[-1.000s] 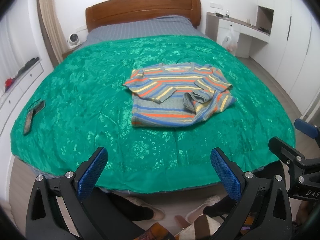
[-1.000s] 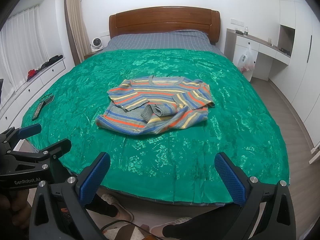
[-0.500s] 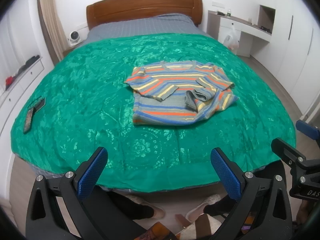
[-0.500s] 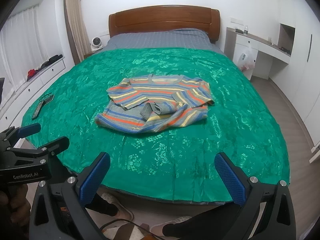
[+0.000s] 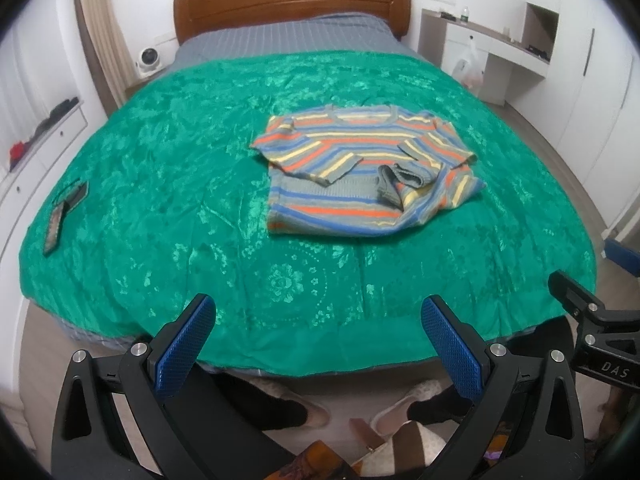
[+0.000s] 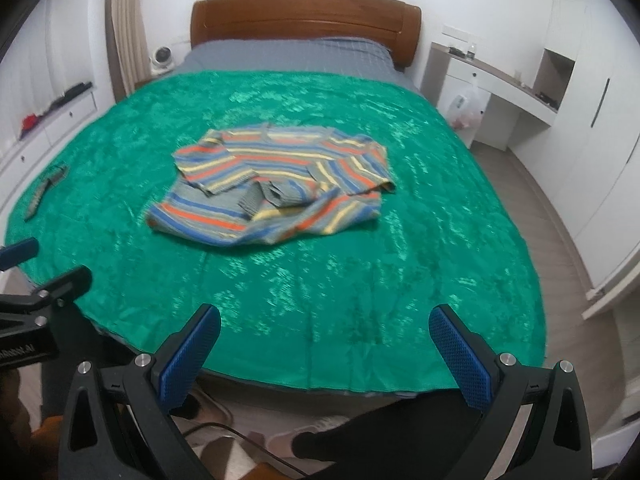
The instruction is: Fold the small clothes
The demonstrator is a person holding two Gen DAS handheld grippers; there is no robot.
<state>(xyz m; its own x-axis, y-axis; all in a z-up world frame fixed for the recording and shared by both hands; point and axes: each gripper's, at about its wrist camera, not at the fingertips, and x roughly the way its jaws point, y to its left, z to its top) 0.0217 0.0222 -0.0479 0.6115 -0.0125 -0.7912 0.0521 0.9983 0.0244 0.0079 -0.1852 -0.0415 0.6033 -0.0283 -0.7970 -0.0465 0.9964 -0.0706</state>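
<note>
Right now we hold both tools back at the near edge of the bed: the left gripper (image 5: 316, 336) spread wide with nothing between its blue pads, the right gripper (image 6: 326, 346) just as wide and just as empty. On the right tool's body in the left view we read "DAS" (image 5: 612, 369), cut off by the frame; on the left tool's body in the right view a partly cropped, blurred mark reads something like "nRobot.AI" (image 6: 16, 351).

Further out, across the green bedspread (image 5: 200, 184), lies the striped sweater (image 5: 360, 172), mid-bed, well apart from both tools, both sleeves folded in over its chest. We judge the risks are these: the right sleeve's cuff sits bunched and loose, so a lift could let it slip out; the shiny cover could get pinched along with the hem; and the knit could slide instead of creasing. Far left, a remote (image 5: 54, 229) lies near the edge, well apart from the sweater.
</note>
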